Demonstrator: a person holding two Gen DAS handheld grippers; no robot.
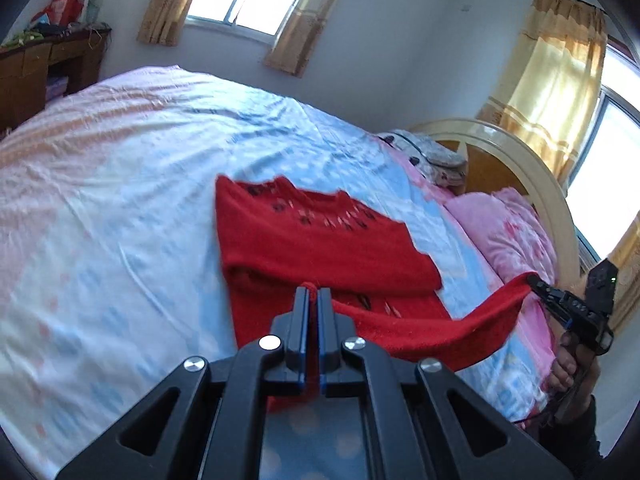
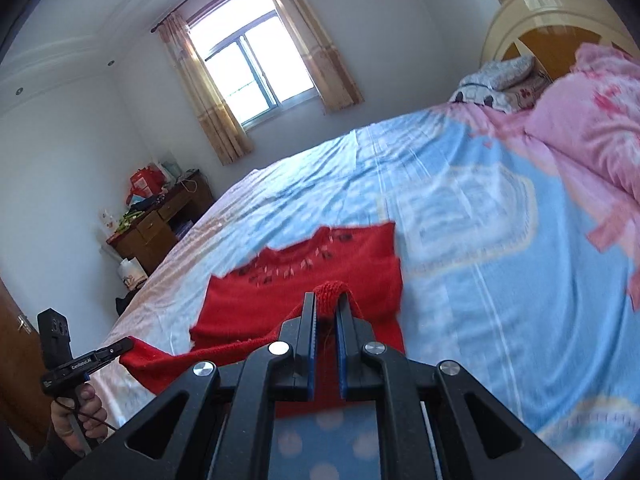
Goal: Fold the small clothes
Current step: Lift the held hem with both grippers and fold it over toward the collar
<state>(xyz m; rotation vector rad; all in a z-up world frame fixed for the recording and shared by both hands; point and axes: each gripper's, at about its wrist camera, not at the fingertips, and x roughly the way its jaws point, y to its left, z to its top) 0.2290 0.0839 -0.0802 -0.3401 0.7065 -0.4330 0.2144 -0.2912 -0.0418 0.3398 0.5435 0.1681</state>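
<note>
A red knitted sweater point(image 1: 320, 240) with a dark pattern at the neck lies partly folded on the bed; in the right wrist view the sweater point(image 2: 296, 296) shows the same way. My left gripper point(image 1: 313, 292) is shut on one corner of its near hem. My right gripper point(image 2: 326, 300) is shut on the other corner, a bunch of red knit poking out between the pads. The hem hangs stretched in the air between them. The right gripper point(image 1: 534, 280) appears at the right edge of the left wrist view, and the left gripper point(image 2: 126, 346) at lower left of the right wrist view.
The bed point(image 1: 120, 180) has a light blue and pink patterned sheet. Pink bedding point(image 1: 508, 232) and pillows point(image 1: 432, 156) lie by the cream headboard point(image 1: 520, 160). A wooden desk point(image 2: 160, 220) with clutter stands by the far wall. A person's hand point(image 2: 80, 412) holds the left gripper's handle.
</note>
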